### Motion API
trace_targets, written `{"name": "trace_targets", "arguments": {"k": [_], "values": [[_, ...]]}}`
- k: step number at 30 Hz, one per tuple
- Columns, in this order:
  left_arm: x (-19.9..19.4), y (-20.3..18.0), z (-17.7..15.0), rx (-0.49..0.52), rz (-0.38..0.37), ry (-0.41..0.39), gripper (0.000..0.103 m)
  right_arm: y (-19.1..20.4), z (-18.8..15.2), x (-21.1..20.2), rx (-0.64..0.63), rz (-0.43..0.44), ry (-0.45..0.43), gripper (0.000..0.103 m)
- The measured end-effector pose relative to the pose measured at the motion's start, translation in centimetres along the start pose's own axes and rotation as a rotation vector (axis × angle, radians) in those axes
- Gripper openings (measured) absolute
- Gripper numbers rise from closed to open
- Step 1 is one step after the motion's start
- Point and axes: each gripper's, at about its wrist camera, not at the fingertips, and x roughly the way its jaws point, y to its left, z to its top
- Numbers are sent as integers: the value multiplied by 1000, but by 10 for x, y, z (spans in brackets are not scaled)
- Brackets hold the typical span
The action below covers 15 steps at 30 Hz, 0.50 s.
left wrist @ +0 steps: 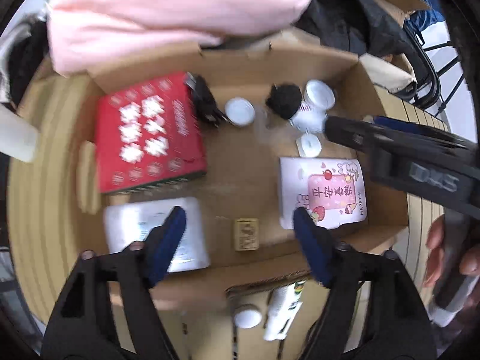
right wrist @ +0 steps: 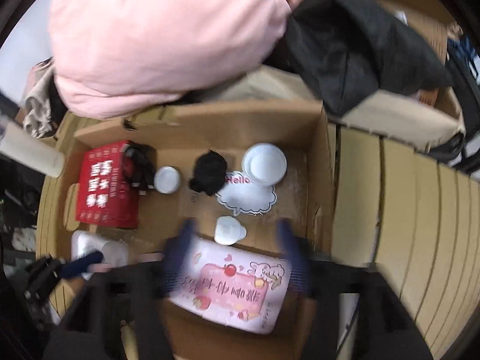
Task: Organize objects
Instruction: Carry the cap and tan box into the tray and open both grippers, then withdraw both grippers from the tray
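From the left wrist, the left tool (left wrist: 238,225) hangs open and empty over the cardboard box (left wrist: 300,60), the small tan packet (left wrist: 246,234) lying between its fingers. From the right wrist, the blurred right tool (right wrist: 235,252) seems open, straddling the pink card box (right wrist: 231,291) lengthwise; its near edge is hidden.

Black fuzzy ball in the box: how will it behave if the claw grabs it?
The black fuzzy ball looks soft, so it probably squashes and weighs little. Being roundish, it may roll if nudged. Its fuzz should keep it from slipping.
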Motion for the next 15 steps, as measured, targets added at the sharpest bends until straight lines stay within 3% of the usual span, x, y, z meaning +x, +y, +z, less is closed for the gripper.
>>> {"name": "trace_targets", "arguments": {"k": [6,9,11,15], "values": [[-77,19,-35,12,10,-86,84,12,-14,-81,-47,-12,-104,85],[-119,27,-56,48,6,-156,87,23,-36,-121,-74,-5,-139,85],[-147,34,-76,77,18,-236,103,28,-55,-146,-94,-10,-151,85],[-200,55,-130,94,60,-343,103,36,-105,-189,-122,-7,-181,85]]}}
